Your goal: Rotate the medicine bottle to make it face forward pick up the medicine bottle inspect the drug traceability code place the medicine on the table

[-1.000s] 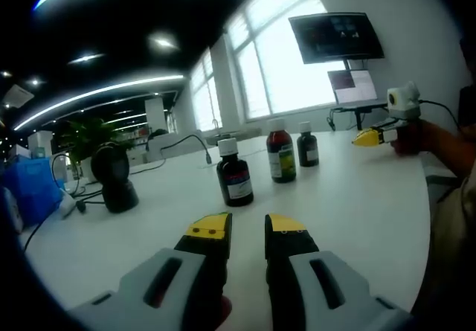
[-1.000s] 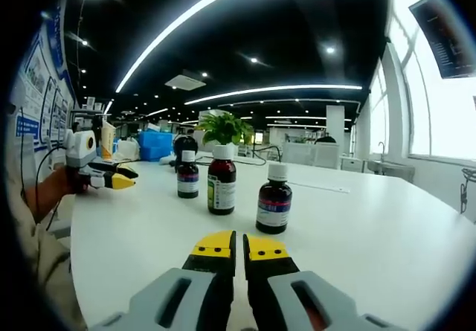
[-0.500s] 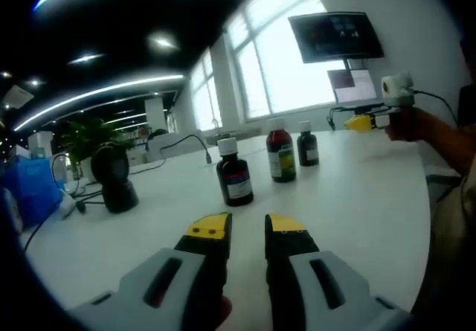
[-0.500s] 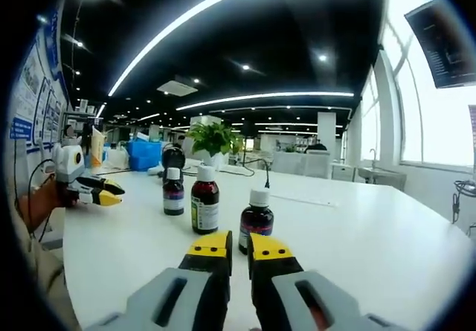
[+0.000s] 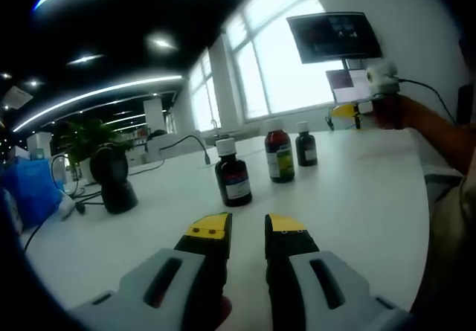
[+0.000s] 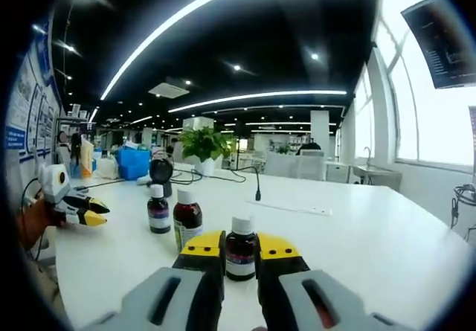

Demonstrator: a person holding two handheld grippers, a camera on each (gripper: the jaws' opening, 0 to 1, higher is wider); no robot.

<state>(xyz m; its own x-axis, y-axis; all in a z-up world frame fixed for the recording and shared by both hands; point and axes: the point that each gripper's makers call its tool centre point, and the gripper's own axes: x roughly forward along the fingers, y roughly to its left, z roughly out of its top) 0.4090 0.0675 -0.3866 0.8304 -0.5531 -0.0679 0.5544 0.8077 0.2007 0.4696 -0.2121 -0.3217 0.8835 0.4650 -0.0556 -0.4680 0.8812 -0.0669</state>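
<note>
You are framing the dark glass white-capped medicine bottle (image 6: 240, 248) between your right gripper (image 6: 239, 246) jaws, slightly open (contact unclear). It is standing upright on the white table (image 6: 357, 249) beside two similar bottles (image 6: 187, 223). Your left gripper (image 5: 248, 225) is hovering, jaws slightly parted, empty.

Three medicine bottles are set in a row on the counter (image 5: 357, 197). In the right gripper view, the nearest bottle (image 6: 239, 248) is seen between the right claw (image 6: 239, 245) jaws, with the middle bottle (image 6: 187, 223) and far bottle (image 6: 157, 210) to its left. The left claw (image 5: 248, 225) is held well before the row.
</note>
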